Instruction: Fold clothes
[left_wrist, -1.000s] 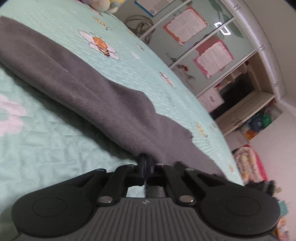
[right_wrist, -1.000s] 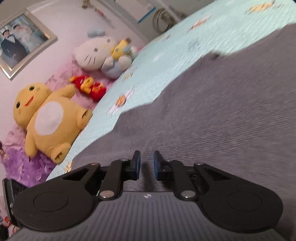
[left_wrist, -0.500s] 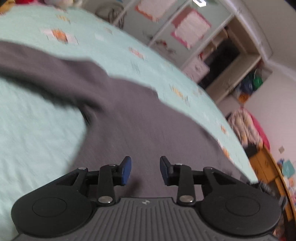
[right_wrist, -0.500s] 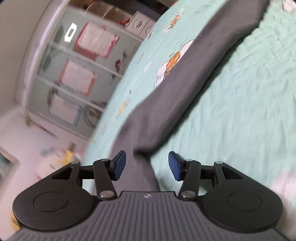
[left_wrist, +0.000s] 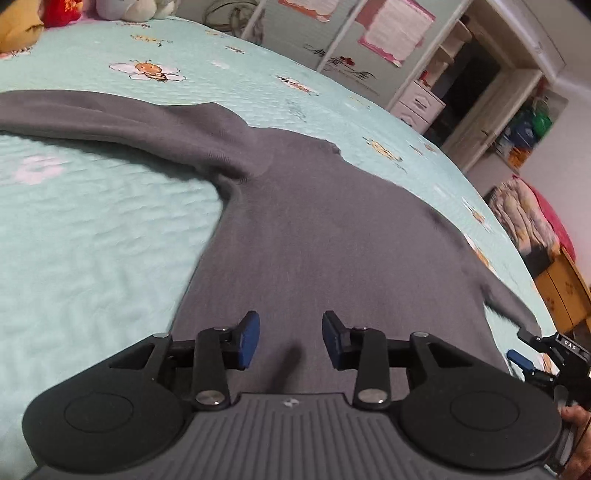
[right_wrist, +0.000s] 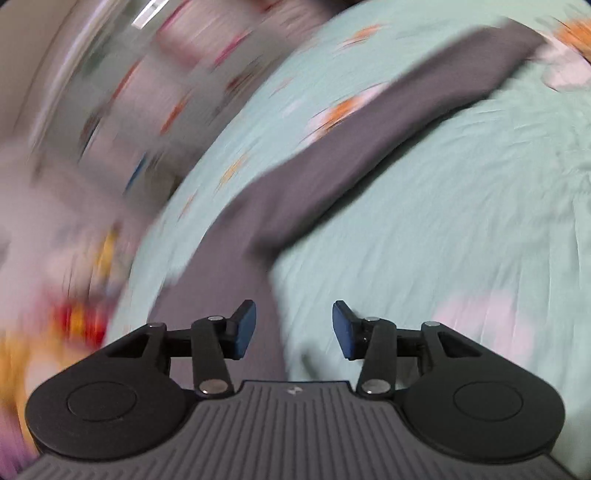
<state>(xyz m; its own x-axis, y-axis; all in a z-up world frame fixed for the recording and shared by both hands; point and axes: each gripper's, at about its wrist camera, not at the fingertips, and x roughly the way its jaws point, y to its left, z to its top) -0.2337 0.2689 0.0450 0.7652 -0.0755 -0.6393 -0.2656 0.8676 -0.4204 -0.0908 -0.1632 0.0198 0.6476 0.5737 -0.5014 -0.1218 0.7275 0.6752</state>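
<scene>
Grey sweater spread flat on the bed, one sleeve stretched far left. Left gripper, clenched on cloth a second ago, now released; right gripper likewise empty, swinging. Refolding grasp likely next.

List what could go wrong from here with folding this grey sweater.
1. The sleeve lies stretched far across the bedspread, with bunching at its armpit; folding it over as is may trap creases.
2. Both the left gripper and the right gripper are open and empty, so nothing pins the grey sweater; a pull may drag it.
3. The right wrist view is heavily blurred, so a grasp now could miss.
</scene>
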